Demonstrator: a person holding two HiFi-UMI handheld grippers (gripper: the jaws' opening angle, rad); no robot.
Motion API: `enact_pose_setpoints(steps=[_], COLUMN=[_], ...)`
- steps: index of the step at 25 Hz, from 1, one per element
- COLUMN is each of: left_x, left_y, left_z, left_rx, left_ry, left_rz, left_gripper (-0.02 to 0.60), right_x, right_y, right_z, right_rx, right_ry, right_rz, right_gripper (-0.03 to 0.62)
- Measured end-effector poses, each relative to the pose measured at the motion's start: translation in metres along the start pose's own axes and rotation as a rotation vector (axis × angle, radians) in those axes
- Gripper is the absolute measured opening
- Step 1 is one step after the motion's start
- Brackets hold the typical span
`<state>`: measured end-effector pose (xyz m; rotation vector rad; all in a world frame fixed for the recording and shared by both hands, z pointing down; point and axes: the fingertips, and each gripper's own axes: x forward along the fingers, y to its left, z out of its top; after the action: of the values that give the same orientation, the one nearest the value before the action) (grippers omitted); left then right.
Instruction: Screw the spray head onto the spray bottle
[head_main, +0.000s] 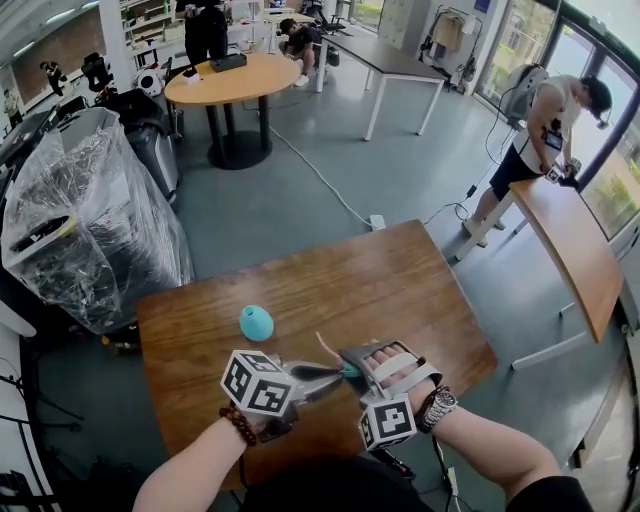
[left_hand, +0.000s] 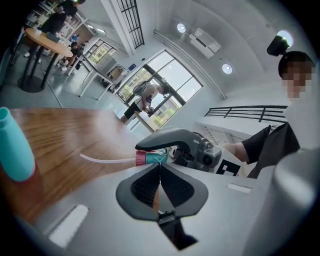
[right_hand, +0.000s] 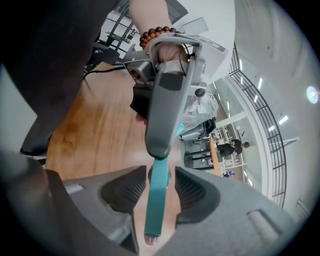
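The spray head (head_main: 322, 372), grey with a teal trigger and a red collar, hangs above the wooden table (head_main: 400, 290) between both grippers. My left gripper (head_main: 338, 374) is shut at its tips right under the head (left_hand: 175, 142); the exact grip point is hidden. A white dip tube (left_hand: 105, 160) trails from the collar. In the right gripper view the teal trigger (right_hand: 156, 200) runs between the jaws of my right gripper (right_hand: 160, 187), with a gap on each side. The teal bottle (head_main: 256, 322) stands upright and uncapped on the table, left of the head (left_hand: 15, 150).
A plastic-wrapped machine (head_main: 90, 220) stands left of the table. A round table (head_main: 235, 80) is farther back, and a person (head_main: 545, 130) stands by a curved desk (head_main: 570, 250) at the right. A cable runs across the floor (head_main: 320, 180).
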<state>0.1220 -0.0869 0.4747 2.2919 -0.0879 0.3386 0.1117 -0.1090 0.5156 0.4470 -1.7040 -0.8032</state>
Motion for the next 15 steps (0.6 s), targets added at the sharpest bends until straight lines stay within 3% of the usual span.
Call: enact_pose_setpoints(steps=[3, 9, 11, 15], left_x=[-0.002, -0.009, -0.014, -0.031], left_y=[0.001, 0.005, 0.009, 0.026], left_z=[0.0, 0.0, 0.001, -0.003], left_rx=[-0.003, 0.03, 0.051, 0.093], left_ry=[-0.007, -0.017, -0.018, -0.01], left_rz=[-0.006, 0.035, 0.065, 0.137], left_gripper=[0.025, 0.035, 0.113, 0.182], right_x=[0.0, 0.004, 0.005, 0.004], right_y=[0.0, 0.0, -0.001, -0.006], right_z=[0.002, 0.003, 0.001, -0.002], right_rx=[-0.014, -0.013, -0.009, 0.014], right_ry=[0.005, 0.009, 0.009, 0.023], right_rz=[-0.006, -0.008, -0.003, 0.014], right_gripper=[0.127, 0.124, 0.124, 0.124])
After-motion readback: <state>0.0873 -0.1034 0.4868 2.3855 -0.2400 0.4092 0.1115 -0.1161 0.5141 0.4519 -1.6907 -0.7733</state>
